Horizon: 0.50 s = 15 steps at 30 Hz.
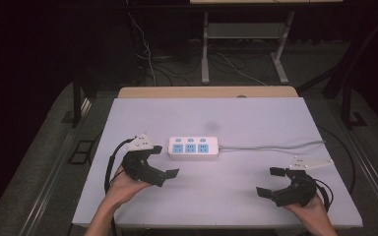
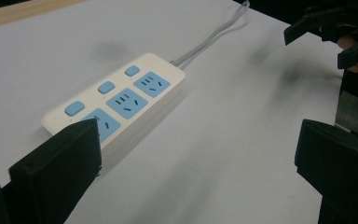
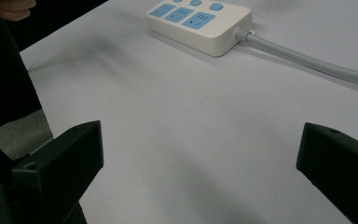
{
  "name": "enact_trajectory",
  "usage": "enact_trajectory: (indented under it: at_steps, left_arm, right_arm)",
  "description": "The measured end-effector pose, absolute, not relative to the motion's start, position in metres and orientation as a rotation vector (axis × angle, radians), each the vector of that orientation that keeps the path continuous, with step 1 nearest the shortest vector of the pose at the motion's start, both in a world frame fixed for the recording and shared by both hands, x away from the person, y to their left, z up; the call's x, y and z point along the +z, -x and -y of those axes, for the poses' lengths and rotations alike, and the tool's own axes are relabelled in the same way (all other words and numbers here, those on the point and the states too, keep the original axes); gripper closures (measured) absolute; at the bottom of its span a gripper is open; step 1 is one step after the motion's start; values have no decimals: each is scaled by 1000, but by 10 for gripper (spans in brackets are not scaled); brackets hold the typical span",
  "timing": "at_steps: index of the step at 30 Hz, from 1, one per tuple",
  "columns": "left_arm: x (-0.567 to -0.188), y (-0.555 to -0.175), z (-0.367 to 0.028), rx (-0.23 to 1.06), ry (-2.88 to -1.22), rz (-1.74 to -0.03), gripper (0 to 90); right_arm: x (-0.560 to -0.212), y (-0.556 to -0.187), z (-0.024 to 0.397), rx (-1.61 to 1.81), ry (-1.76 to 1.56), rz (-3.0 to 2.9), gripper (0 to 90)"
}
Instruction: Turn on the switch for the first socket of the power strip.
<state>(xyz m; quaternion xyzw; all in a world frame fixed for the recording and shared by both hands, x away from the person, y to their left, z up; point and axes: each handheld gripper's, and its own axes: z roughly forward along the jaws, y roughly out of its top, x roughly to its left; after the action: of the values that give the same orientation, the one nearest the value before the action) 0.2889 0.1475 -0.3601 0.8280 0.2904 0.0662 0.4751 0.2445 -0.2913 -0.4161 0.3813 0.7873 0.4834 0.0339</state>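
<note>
A white power strip (image 1: 194, 147) with three blue sockets and three blue switches lies flat left of the table's middle. Its grey cable (image 1: 275, 145) runs off to the right. My left gripper (image 1: 165, 161) is open just left of and in front of the strip, holding nothing. In the left gripper view the strip (image 2: 116, 100) lies close beyond the left jaw, the gripper (image 2: 196, 158) spread wide. My right gripper (image 1: 268, 181) is open near the front right, apart from everything. From the right gripper view (image 3: 198, 163) the strip (image 3: 200, 21) and cable (image 3: 307, 63) lie farther off.
The white tabletop (image 1: 226, 196) has a wooden strip (image 1: 206, 92) along its far edge. Beyond it, metal desk legs (image 1: 205, 49) and loose cables (image 1: 147, 54) stand on the dark floor. The other hand's gripper (image 2: 335, 32) appears at the top right of the left gripper view.
</note>
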Motion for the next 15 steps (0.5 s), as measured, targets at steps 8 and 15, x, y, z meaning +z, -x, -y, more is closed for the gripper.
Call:
enact_trajectory:
  at_steps: [8,15]
  left_arm:
    - [-353,-297,-140,164,-2040,-696,0]
    - [-349,-306,-134,165,-2056,-686,0]
  right_arm:
    - [-416,-244,291,1483,-1170,-2422,1]
    - [-416,-244,291,1482,-1165,-2423,1]
